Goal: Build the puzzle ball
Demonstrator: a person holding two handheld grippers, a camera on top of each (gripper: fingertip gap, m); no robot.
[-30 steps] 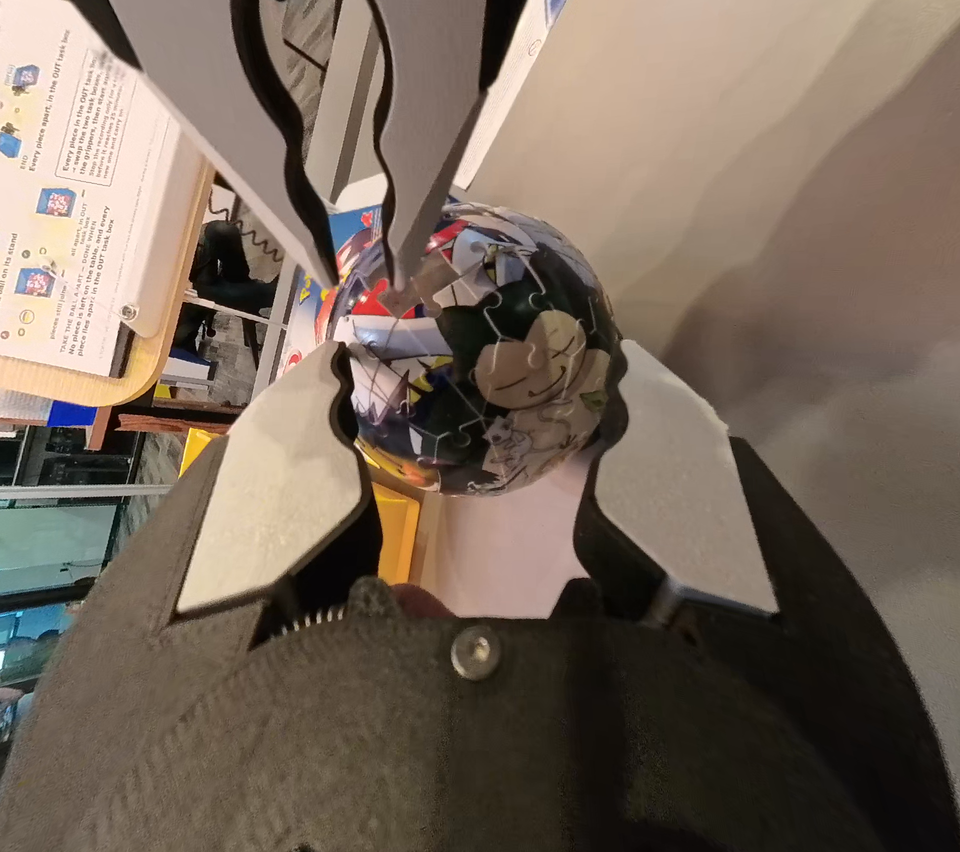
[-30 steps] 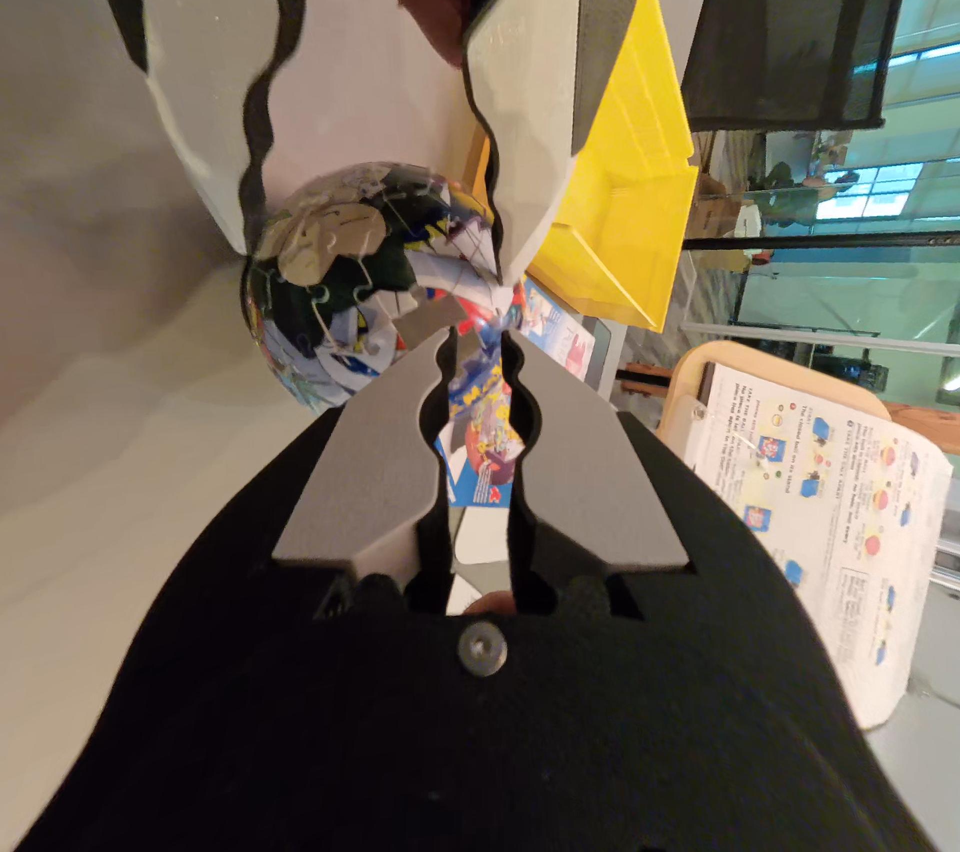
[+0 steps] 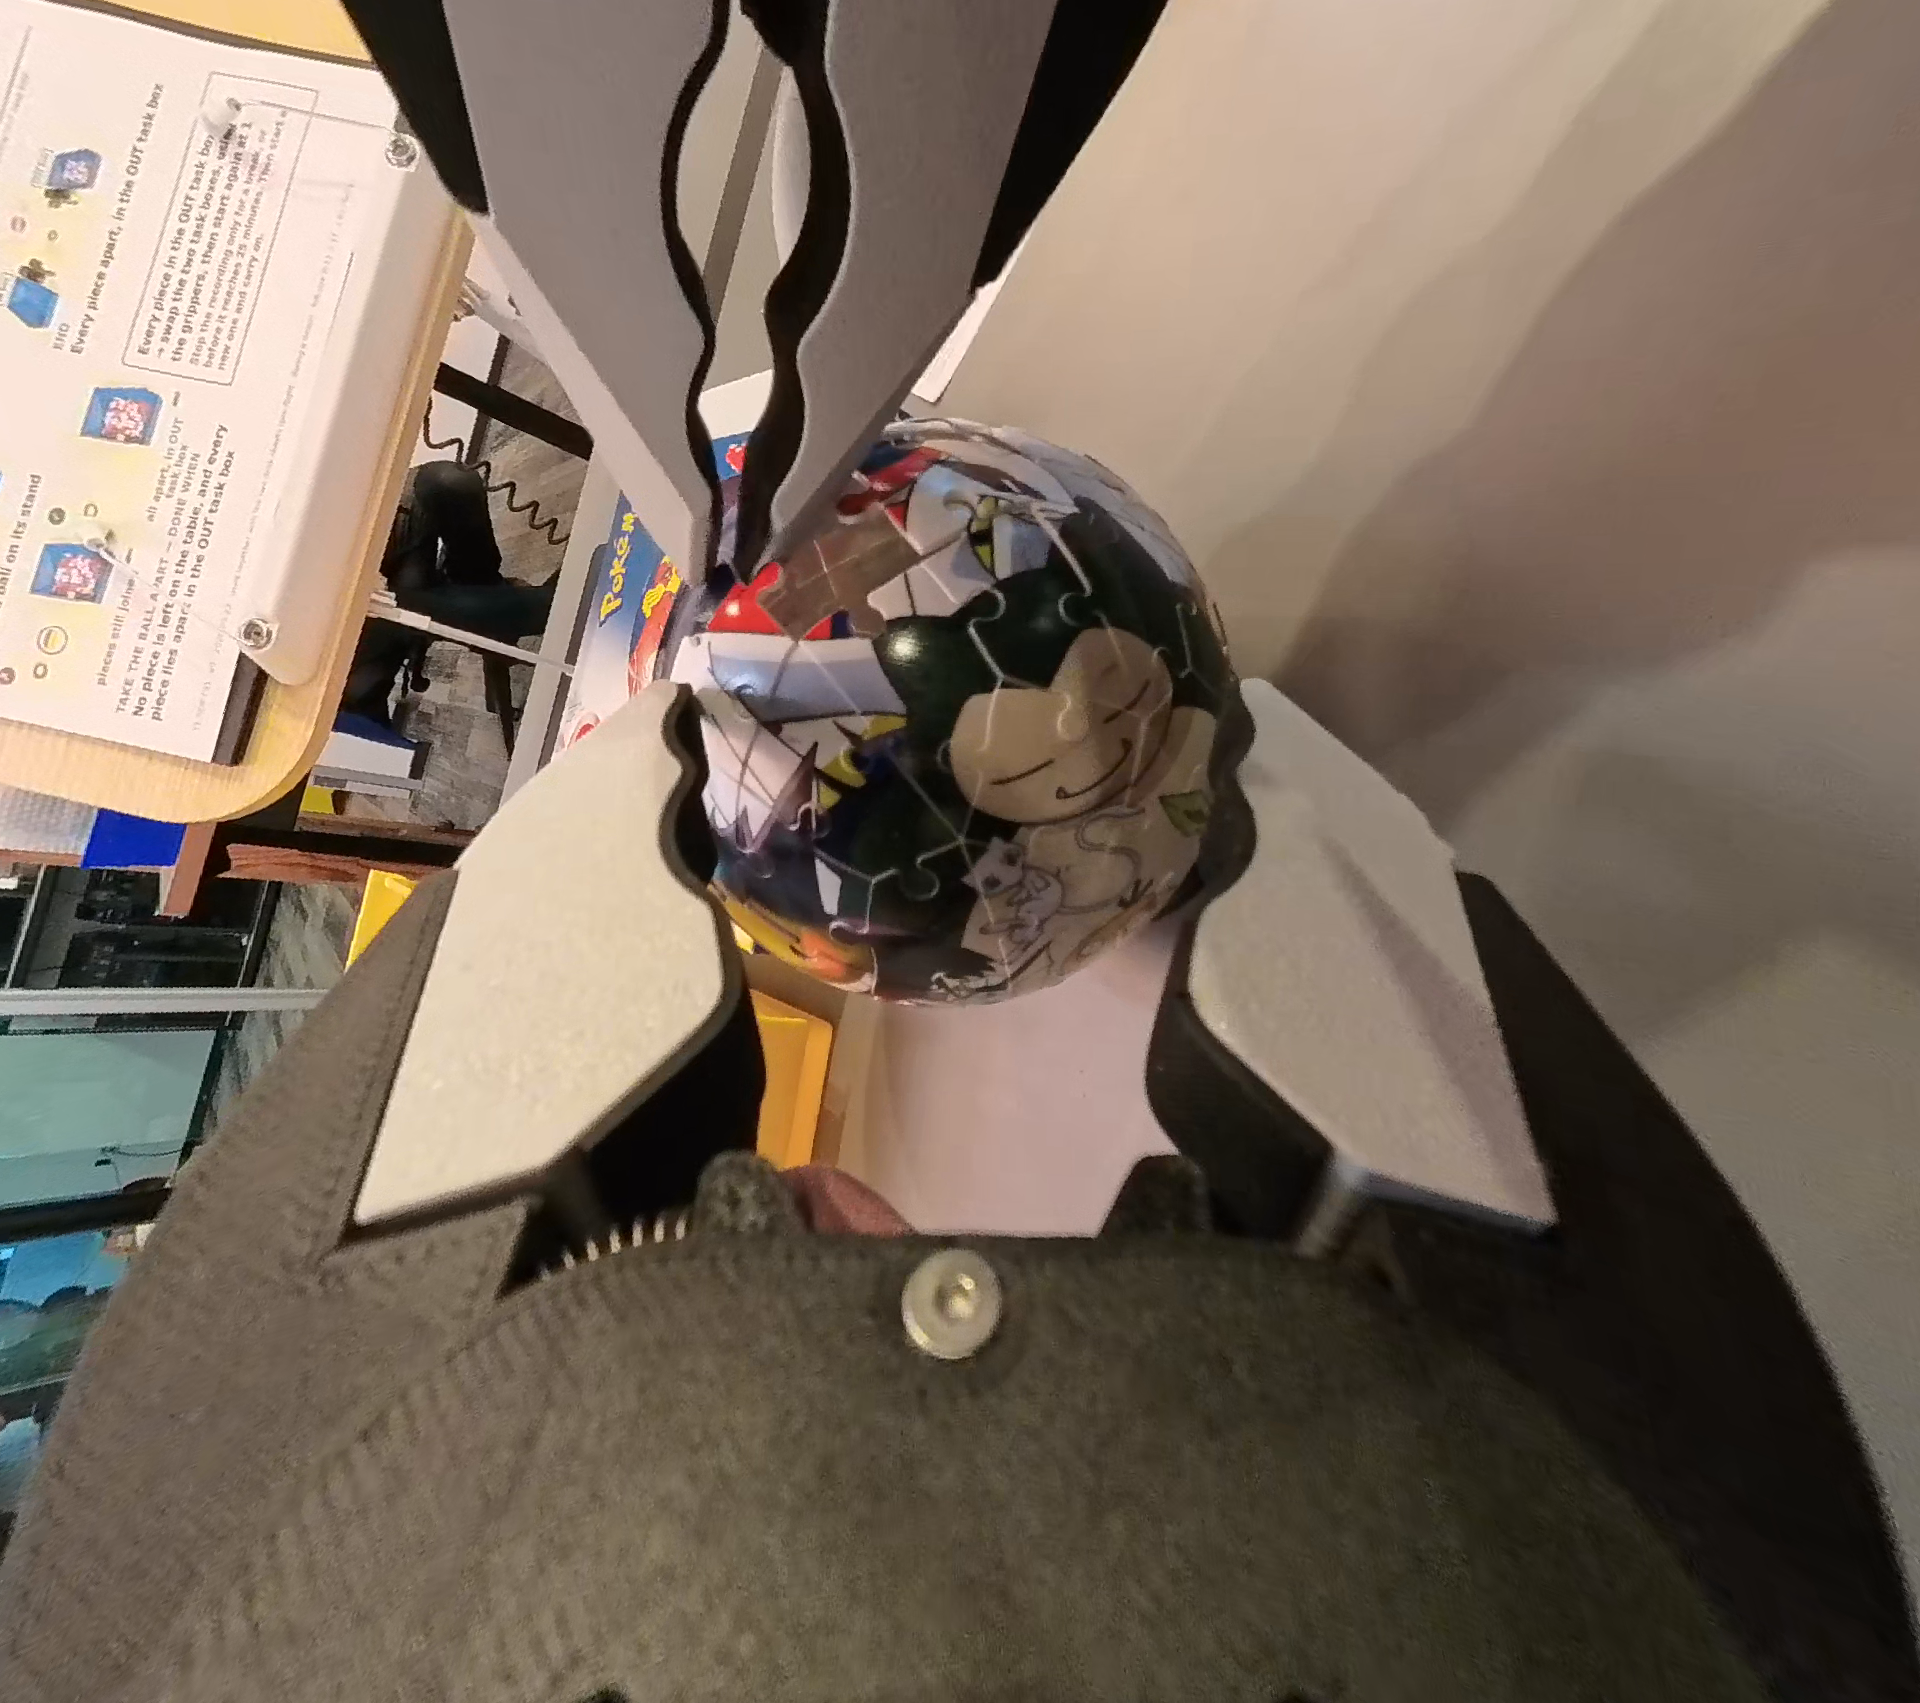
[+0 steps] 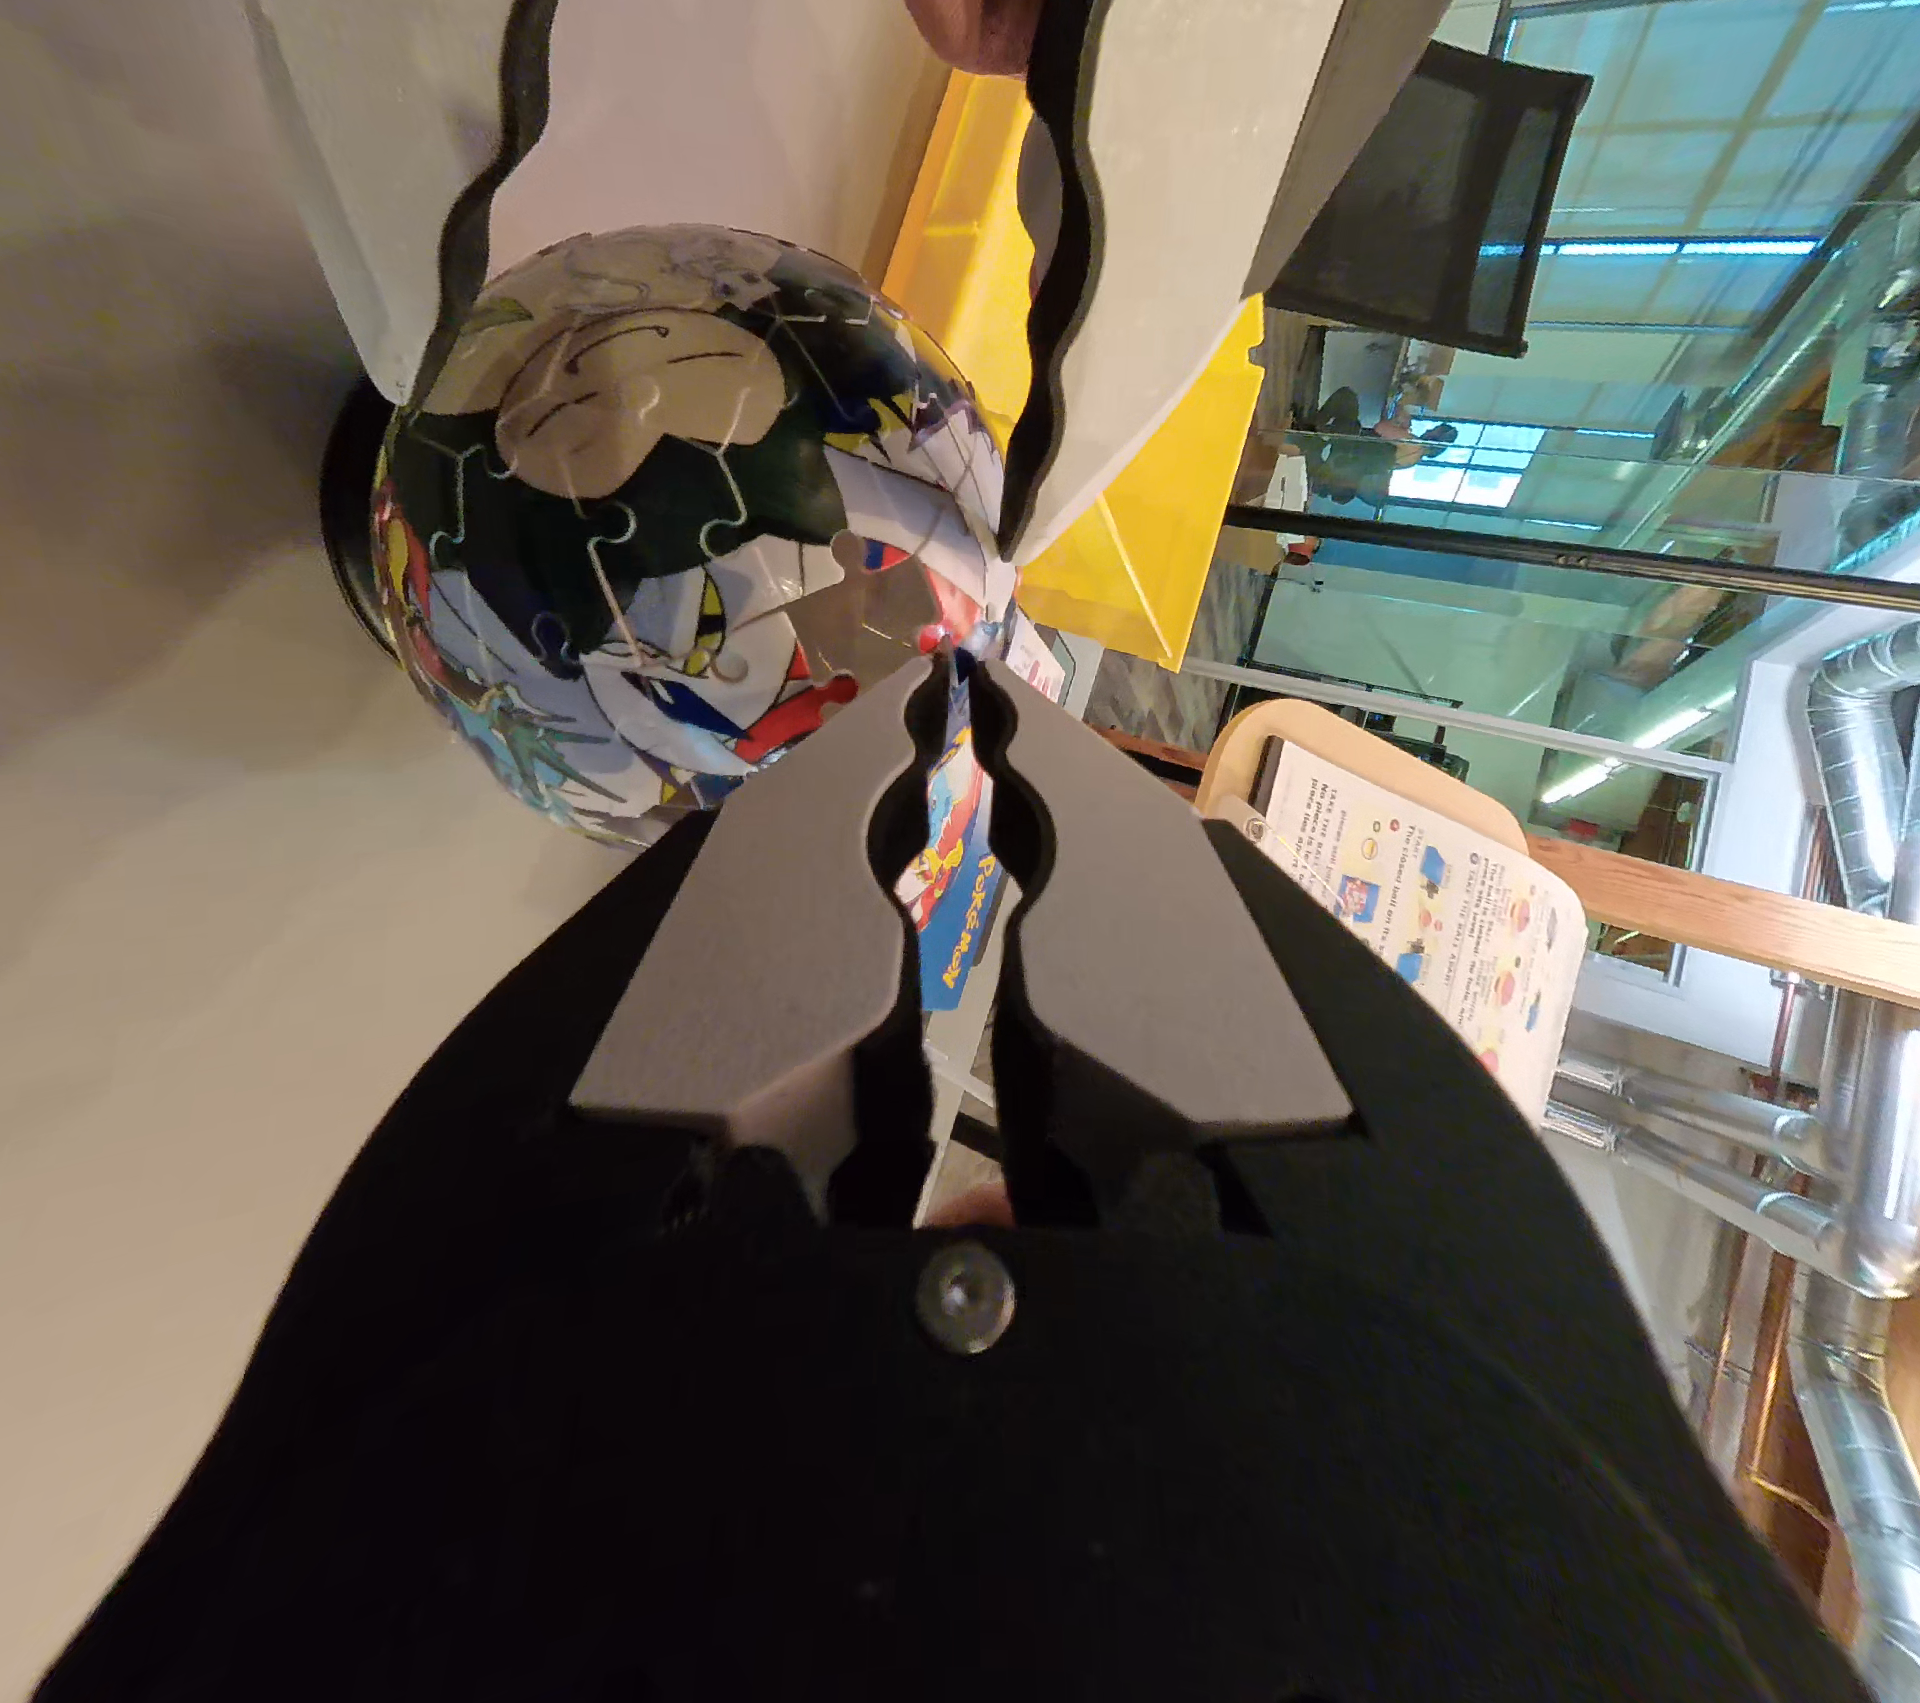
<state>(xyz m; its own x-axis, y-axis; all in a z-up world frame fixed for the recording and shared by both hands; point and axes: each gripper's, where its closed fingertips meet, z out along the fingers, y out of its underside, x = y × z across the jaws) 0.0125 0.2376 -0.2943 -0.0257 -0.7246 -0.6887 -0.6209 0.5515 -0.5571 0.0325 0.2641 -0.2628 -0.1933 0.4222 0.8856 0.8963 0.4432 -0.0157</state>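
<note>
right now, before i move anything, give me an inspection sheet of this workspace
surface: pale matte tabletop
job's things: glossy cartoon-printed puzzle ball, nearly whole; one grey gap in its shell
clutter: yellow plastic bin; blue printed cardboard box; printed instruction sheet on a wooden board
grippers: left claw clamped on the ball's sides; right claw nearly closed, tips at the gap, no piece seen between them
cables: black coiled cord in the background
surroundings: glass walls, silver ducts, black mesh chair back
</note>
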